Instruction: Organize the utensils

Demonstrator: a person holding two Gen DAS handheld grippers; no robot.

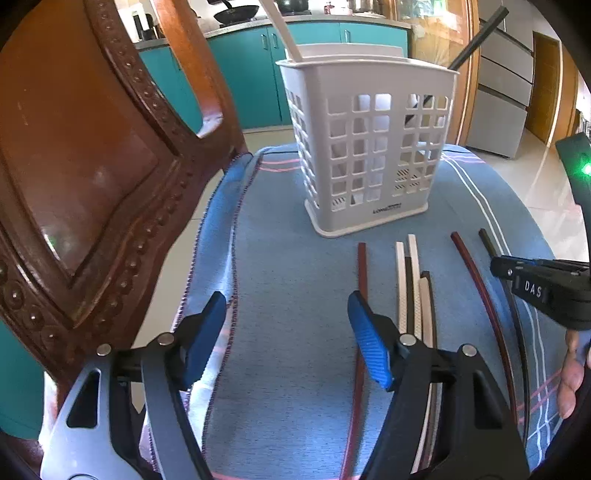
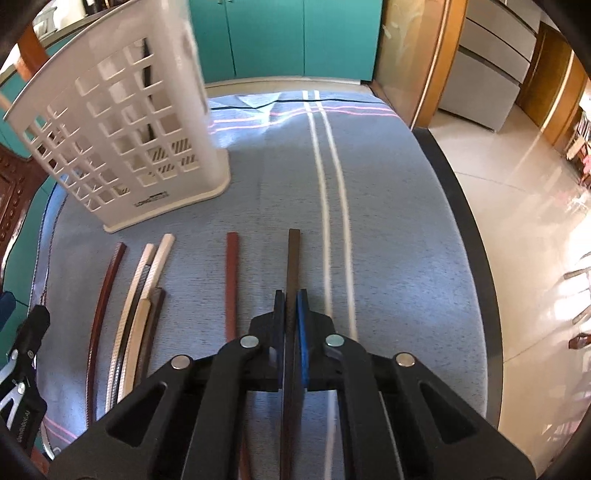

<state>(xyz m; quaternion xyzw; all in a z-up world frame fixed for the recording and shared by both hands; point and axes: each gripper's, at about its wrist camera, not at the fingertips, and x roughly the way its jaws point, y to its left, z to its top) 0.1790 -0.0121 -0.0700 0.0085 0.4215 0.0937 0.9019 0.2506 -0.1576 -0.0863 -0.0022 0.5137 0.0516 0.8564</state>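
Observation:
A white slotted utensil basket [image 1: 369, 147] stands on the blue cloth; it also shows in the right wrist view [image 2: 122, 136]. It holds a white utensil [image 1: 277, 29] and a black chopstick [image 1: 476, 40]. Several chopsticks lie in front of it: reddish-brown [image 2: 232, 280], white [image 2: 147, 273], dark brown. My right gripper [image 2: 291, 295] is shut on a dark chopstick [image 2: 293, 258] low over the cloth; it shows at the right edge of the left wrist view [image 1: 496, 264]. My left gripper [image 1: 286, 306] is open and empty above the cloth, left of the chopsticks.
A carved wooden chair back [image 1: 92, 166] stands close on the left. The cloth-covered table [image 2: 388, 221] ends at a dark edge on the right, with tiled floor [image 2: 517, 221] beyond. Teal cabinets [image 2: 295, 37] are behind.

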